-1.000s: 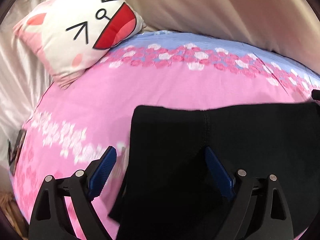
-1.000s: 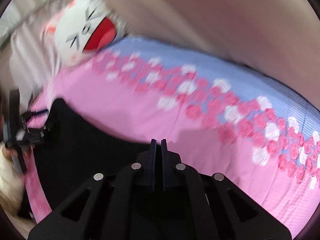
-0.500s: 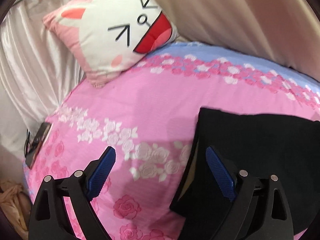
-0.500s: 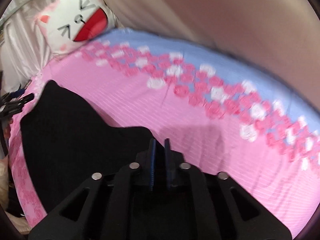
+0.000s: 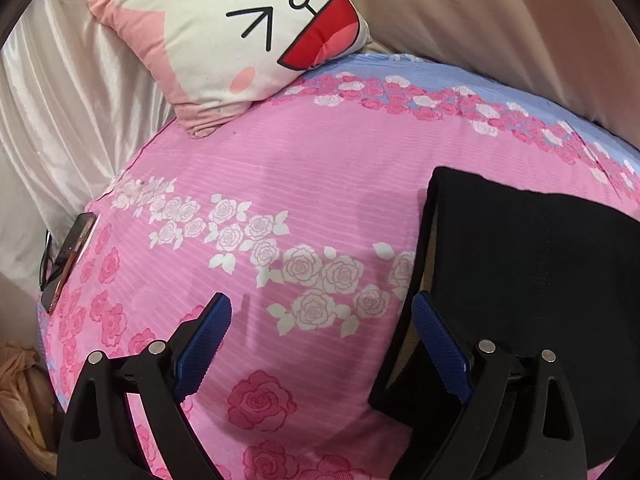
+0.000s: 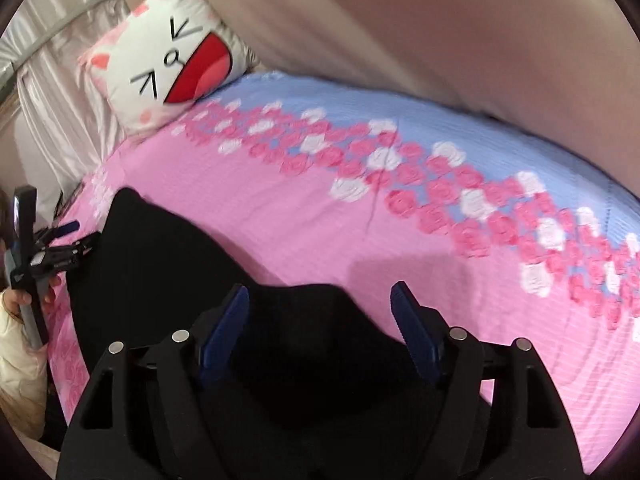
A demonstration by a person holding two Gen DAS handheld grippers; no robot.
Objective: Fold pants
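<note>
1. Black pants (image 6: pixel 168 272) lie folded flat on the bed's pink rose-print cover (image 5: pixel 280 184); I see the folded edge on the cover's right part in the left wrist view.
2. My right gripper (image 6: pixel 320 320) hovers over the pants, jaws opening, cloth below them but not pinched.
3. My left gripper (image 5: pixel 320 340) has its jaws spread wide over bare cover, just beside the pants' edge, grasping nothing.
4. A cat-face pillow (image 5: pixel 240 36) sits at the bed's far end.

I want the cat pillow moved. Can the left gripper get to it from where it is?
Probably yes. The left gripper is open and empty, and only bare pink bedspread lies between it and the cat pillow; the black pants sit off to one side.
</note>
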